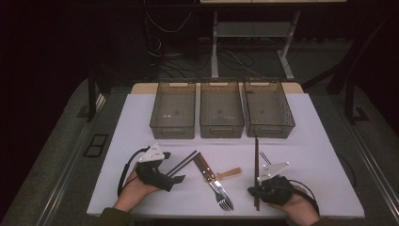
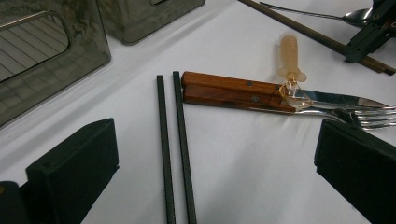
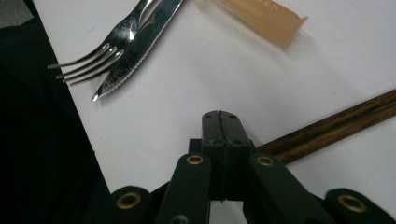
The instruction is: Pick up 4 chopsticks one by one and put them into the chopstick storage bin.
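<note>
Black and square in section, the pair of black chopsticks lies on the white desk directly ahead of the left claw, between its two jaws, which stand wide apart with nothing in them. The long axis of the pair runs almost straight away from this claw, so I judge that a grasp would need the jaws to close across it; the left hand is clearly the nearer one.

Just beyond the far ends lie a wooden-handled knife and fork, side by side, with a pale plastic utensil touching them.

The right claw has its jaws pressed together, with nothing visibly between them, and the brown chopsticks pass just beside it to its right.

Three smoky bins stand well beyond both claws.

Some embossed letters show on the plastic handle in the right gripper view, but I cannot read them.
</note>
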Available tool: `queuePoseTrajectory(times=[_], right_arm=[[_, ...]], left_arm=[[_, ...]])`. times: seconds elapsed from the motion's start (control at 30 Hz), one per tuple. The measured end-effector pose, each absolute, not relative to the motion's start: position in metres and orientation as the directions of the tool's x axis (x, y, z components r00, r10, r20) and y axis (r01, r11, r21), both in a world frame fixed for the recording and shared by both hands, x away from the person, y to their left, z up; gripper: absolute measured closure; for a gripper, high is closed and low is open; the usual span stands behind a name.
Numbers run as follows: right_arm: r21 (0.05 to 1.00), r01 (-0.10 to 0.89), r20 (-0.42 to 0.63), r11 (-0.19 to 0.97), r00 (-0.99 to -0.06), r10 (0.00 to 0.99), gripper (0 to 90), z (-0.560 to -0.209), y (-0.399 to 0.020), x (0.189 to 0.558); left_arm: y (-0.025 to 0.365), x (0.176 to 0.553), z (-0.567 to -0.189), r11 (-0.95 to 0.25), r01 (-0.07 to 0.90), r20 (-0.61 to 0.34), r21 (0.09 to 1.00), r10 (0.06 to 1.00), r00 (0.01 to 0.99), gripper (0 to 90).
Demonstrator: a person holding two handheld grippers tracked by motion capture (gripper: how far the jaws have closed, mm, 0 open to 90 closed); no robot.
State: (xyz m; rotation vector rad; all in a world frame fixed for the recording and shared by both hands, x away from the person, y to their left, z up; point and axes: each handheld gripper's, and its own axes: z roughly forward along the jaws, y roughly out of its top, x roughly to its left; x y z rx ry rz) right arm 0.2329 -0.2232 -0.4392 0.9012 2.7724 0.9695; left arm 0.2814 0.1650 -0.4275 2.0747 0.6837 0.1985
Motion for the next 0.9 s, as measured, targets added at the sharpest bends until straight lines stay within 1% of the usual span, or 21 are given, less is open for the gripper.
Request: queuePoseTrajectory(times=[0.57,0.9], right_arm=[[0.563,0.506,0.092,0.653,-0.824,0.559,89.9,-0.436,-0.236,0.226],[0.554,0.512,0.079,0.656,-0.817,0.571,89.9,-0.435,-0.251,0.221]], left_arm=[[0.164,0.281,-0.428,-0.430,0.396,-0.121,0.811,0.540,0.833,0.0],[0.164,0.282,-0.428,-0.432,0.397,-0.121,0.810,0.539,0.833,0.0]])
